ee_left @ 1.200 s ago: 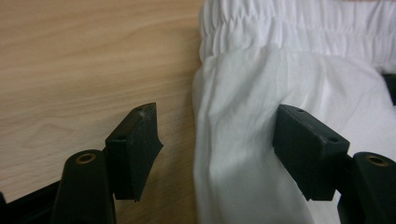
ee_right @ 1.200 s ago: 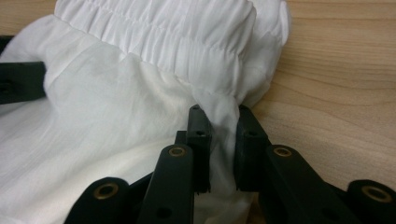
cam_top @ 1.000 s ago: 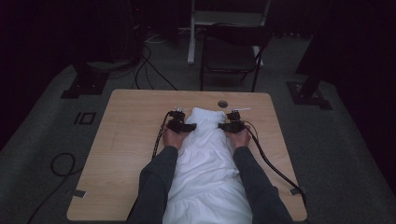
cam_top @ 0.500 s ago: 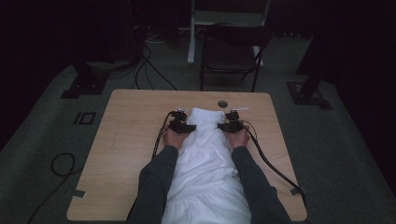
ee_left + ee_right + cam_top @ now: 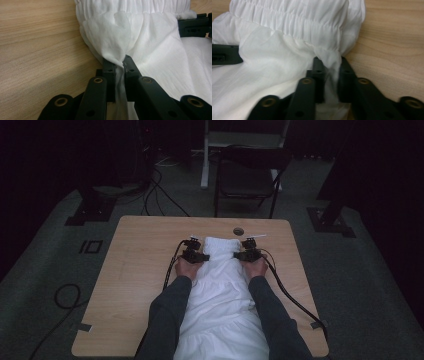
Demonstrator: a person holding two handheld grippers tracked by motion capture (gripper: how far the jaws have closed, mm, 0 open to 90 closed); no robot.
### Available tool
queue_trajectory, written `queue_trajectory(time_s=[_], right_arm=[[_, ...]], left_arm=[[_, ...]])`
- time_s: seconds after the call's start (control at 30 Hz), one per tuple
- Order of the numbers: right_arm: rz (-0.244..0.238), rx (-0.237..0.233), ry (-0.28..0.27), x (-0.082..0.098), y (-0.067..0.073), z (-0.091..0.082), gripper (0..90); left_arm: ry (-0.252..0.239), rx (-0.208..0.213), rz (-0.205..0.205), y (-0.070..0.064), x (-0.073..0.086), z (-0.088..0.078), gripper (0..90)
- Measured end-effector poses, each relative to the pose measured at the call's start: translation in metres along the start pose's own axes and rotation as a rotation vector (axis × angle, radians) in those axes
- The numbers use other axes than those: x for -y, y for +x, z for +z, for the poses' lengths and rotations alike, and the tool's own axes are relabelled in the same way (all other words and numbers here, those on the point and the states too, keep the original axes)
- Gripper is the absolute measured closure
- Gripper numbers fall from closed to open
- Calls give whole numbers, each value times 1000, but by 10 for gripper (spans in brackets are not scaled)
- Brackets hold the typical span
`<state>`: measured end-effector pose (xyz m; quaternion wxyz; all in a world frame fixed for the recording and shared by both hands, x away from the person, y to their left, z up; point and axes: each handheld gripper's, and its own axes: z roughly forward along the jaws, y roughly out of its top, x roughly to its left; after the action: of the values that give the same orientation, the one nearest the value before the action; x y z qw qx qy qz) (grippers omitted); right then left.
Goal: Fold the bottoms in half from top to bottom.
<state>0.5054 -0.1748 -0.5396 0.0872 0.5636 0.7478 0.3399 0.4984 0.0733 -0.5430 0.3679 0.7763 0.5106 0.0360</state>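
2 grippers, 1 white garment (image 5: 222, 290), 1 wooden table (image 5: 140, 270). Left gripper (image 5: 196, 255): jaws, apart 1 second ago, have just been closing, now clamped on a pinch of the garment's left edge below its gathered band. Right gripper (image 5: 247, 254): jaws just closing, clamped on the right edge. Garment lies flat between both forearms.

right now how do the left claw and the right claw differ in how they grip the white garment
The left claw pinches the white garment at its left edge, the right claw at its right edge. The left claw's jaws stand almost together on a thin twist of cloth; the right claw's jaws stand a little further apart round a looser fold. Both have just been closing, both grip just below the gathered band, over the wooden table.
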Motion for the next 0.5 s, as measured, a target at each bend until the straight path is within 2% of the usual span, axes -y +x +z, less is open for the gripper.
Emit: queue_trajectory(time_s=[0.1,0.2,0.3,0.37,0.4,0.5], right_arm=[[-18,-8,5,-1,-2,0,845],[6,-13,-14,-4,-6,-4,851],[3,-28,-68,-15,-7,-16,852],[-6,-37,-108,-26,-5,-27,853],[-19,-35,-128,-32,-4,-32,852],[-47,-34,-204,-50,2,-52,853]], left_arm=[[-25,10,-9,2,-2,-3,851],[-75,24,-26,4,-9,-14,855],[-131,39,-29,4,-20,-29,857],[-162,31,-1,0,-30,-39,857],[-194,46,-8,-1,-34,-46,857],[-234,35,27,-9,-53,-65,857]])
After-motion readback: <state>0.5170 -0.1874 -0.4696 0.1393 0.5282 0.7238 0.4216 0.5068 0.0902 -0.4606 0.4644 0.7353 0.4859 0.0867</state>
